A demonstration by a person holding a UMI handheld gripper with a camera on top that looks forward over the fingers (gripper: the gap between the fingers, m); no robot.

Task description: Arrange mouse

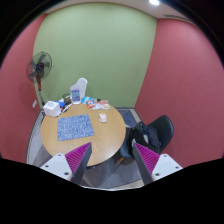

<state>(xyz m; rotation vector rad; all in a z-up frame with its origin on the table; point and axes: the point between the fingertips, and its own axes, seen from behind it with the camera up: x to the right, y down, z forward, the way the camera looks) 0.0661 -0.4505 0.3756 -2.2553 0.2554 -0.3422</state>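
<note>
The tongs (108, 160) are hanging high above a round wooden desk (112, 135), their two fingers standing well apart with nothing between them, so they are open; the magenta pads (77, 156) are showing on the inner faces. On the desk a blue patterned mat (75, 127) is lying. A small white thing (103, 118), seemingly the mouse (too small to be sure), is sitting just beside the mat, on its side toward the black chair (152, 135). Beyond the mat, a white jug-like item (80, 89) and some small clutter (98, 103) are standing at the desk's far rim. A standing fan (39, 68) is rising beyond the desk. No writing is legible anywhere.
</note>
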